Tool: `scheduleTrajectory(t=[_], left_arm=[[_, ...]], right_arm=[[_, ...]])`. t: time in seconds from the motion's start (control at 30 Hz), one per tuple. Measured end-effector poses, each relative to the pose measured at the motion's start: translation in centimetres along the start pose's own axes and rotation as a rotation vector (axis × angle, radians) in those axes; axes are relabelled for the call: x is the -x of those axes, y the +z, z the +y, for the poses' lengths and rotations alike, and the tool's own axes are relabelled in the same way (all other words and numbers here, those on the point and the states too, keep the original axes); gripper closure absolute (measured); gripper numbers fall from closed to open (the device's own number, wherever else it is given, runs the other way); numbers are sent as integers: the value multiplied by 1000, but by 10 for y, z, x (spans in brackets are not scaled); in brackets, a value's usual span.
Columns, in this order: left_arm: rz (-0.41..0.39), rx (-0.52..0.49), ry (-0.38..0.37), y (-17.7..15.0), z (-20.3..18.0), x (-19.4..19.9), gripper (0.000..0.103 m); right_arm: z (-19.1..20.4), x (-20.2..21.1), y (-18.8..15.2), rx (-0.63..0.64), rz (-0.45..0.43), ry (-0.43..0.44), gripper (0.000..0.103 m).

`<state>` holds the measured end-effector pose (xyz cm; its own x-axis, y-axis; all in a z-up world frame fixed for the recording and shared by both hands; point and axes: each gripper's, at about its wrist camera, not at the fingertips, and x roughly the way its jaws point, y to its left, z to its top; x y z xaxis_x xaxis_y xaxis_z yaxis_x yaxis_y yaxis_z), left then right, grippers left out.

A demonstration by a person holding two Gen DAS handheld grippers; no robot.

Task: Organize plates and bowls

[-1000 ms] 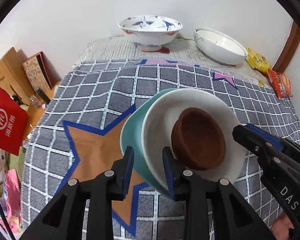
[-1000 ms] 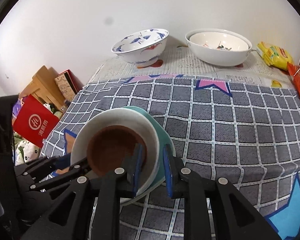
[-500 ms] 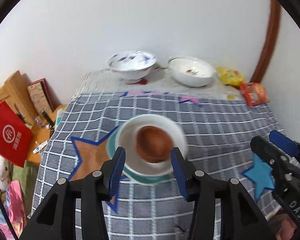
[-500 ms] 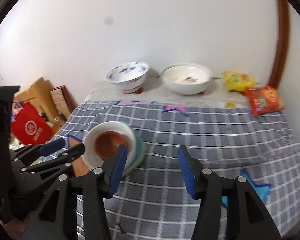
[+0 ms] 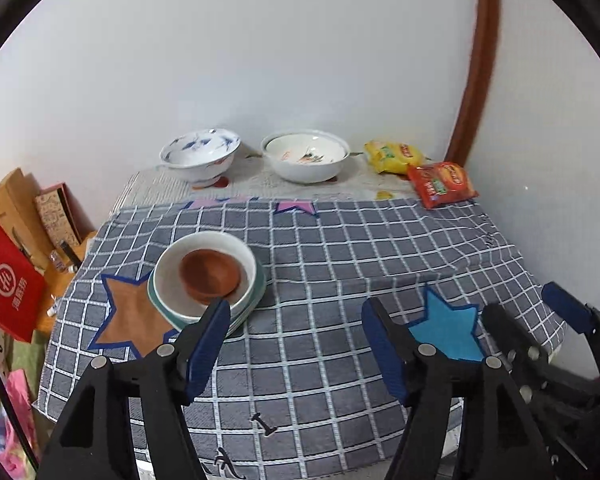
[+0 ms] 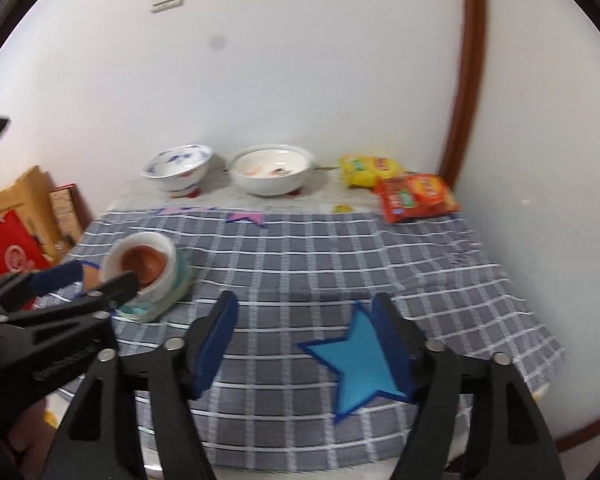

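A stack sits on the checked cloth at the left: a teal plate (image 5: 260, 286), a white bowl (image 5: 168, 276) on it and a brown bowl (image 5: 209, 276) inside. The stack also shows in the right wrist view (image 6: 148, 268). A blue-patterned bowl (image 5: 199, 154) and a white bowl (image 5: 305, 156) stand at the back by the wall. My left gripper (image 5: 296, 340) is open and empty, above the table's front, back from the stack. My right gripper (image 6: 306, 340) is open and empty over the blue star patch (image 6: 356, 356).
A yellow snack bag (image 5: 394, 156) and a red snack bag (image 5: 442, 184) lie at the back right. A red paper bag (image 5: 8, 284) and cardboard boxes (image 5: 20, 208) stand off the table's left edge. The wall and a brown door frame (image 5: 476, 64) close the back.
Both grippers let go of the stack's rim, opened wide and drew back and up from it. The stack now rests flat on the cloth.
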<state>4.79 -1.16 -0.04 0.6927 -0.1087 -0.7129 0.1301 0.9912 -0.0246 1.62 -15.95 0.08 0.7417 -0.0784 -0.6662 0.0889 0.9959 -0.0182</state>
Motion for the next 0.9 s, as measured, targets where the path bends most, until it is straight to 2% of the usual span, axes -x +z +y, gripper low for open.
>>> scheduleTrajectory(t=[0.1, 0.27, 0.9], left_arm=[[-19, -6, -4, -2, -9, 10, 27], [-27, -26, 0, -4, -16, 19, 24], [-24, -17, 24, -7, -9, 25, 24]], right_arm=[[-14, 12, -4, -30, -10, 54, 21], [-20, 28, -8, -26, -40, 35, 15], [-20, 41, -13, -46, -55, 51, 15]])
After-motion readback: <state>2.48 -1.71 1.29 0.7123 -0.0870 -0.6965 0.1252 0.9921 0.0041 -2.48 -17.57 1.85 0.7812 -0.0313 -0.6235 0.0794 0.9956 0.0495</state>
